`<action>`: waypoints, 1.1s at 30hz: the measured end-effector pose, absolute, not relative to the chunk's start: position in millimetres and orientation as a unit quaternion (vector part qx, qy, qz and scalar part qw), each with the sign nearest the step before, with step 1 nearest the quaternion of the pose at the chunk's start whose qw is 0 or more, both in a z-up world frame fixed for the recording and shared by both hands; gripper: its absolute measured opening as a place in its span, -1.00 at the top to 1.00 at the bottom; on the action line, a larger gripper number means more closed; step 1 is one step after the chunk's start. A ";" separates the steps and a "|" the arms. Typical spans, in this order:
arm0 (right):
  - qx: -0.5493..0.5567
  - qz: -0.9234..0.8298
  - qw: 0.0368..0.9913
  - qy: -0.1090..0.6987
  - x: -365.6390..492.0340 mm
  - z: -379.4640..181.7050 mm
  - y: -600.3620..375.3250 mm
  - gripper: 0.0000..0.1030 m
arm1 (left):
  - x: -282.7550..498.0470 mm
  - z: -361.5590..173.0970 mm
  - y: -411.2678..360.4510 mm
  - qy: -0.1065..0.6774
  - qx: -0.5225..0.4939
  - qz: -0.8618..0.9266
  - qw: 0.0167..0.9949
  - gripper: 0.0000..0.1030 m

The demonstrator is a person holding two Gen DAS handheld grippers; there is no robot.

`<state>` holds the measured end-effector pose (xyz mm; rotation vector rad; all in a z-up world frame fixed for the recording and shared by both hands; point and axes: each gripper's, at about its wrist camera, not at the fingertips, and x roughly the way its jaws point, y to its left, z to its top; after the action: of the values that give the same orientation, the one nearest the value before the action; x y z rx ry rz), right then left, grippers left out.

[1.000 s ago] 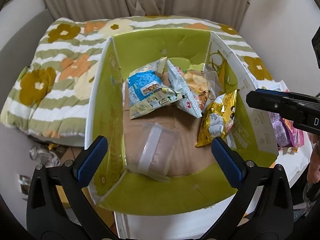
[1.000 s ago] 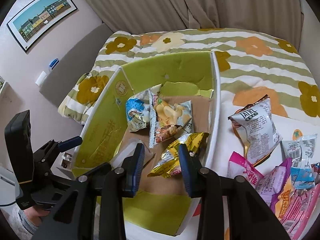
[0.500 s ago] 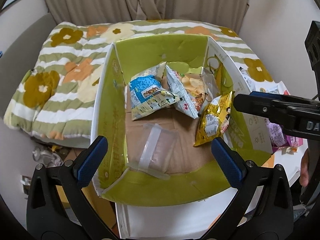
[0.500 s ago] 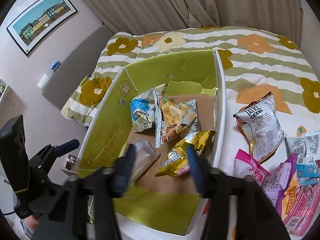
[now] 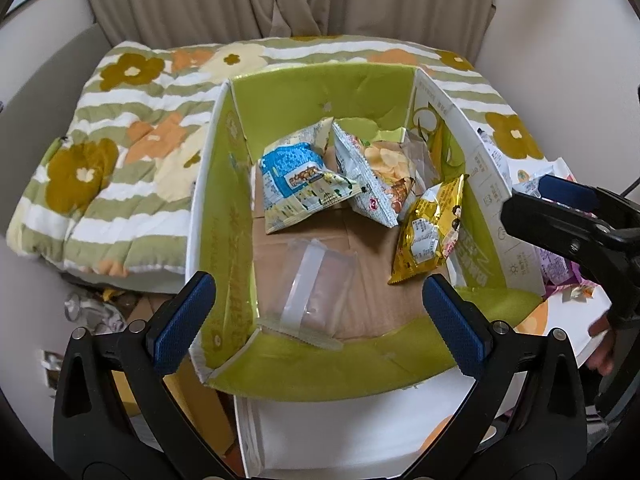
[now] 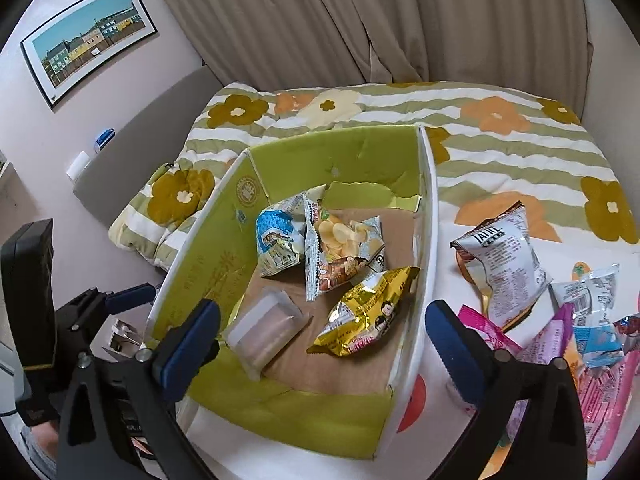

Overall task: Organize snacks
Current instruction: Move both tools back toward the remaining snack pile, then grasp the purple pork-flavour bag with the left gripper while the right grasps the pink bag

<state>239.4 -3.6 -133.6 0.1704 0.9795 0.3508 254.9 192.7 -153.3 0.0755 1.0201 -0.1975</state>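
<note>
Beige curtains (image 5: pixel 280 0) hung behind a bed covered by a green-and-white striped quilt (image 5: pixel 120 160) with orange and brown flowers. From the left wrist view, a green-lined cardboard box (image 5: pixel 224 208) sat on a white surface (image 5: pixel 340 432) at the foot of the bed. Inside it lay a blue-and-white snack bag (image 5: pixel 296 184), a chips bag (image 5: pixel 380 172) leaning beside it, a gold snack bag (image 5: pixel 432 232) propped against the right wall, and a clear packet (image 5: pixel 316 284) flat on the brown floor. The left gripper (image 5: pixel 320 320) hovered over the near end of the box, its blue-padded fingers spread wide and holding nothing. The right gripper (image 5: pixel 560 208) reached in from the right, seen side-on, over the box's right wall.

The right wrist view added a framed picture of coloured houses (image 6: pixel 88 36) on the left wall and a grey headboard (image 6: pixel 132 144). It also showed what the other view mostly hid: loose snacks on the white surface to the right of the box, among them a silver bag (image 6: pixel 504 264), pink packets (image 6: pixel 600 392) and a small blue-and-white packet (image 6: pixel 596 332). The right gripper (image 6: pixel 320 340) was released, straddling the box's right wall (image 6: pixel 424 264) with nothing between its fingers. The left gripper (image 6: pixel 120 300) showed at the far left, outside the box.
</note>
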 end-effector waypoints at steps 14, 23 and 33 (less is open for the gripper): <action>0.059 0.130 0.907 0.397 172.0 -73.9 -101.2 -0.98 | 204.8 -110.3 105.7 0.436 0.030 -0.081 0.896 -0.99; 0.030 0.081 0.917 0.388 125.0 -66.8 -197.3 -0.98 | 176.1 -112.5 2.6 0.424 0.031 -0.121 0.897 -0.99; 0.026 0.095 0.905 0.414 116.3 -130.7 -267.1 -0.98 | 191.3 -166.3 -90.6 0.442 0.076 -0.158 0.880 -0.99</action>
<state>116.3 -267.1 -130.7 0.0541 0.8561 0.1956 191.3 -90.6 -166.3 0.1578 0.9212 -0.3300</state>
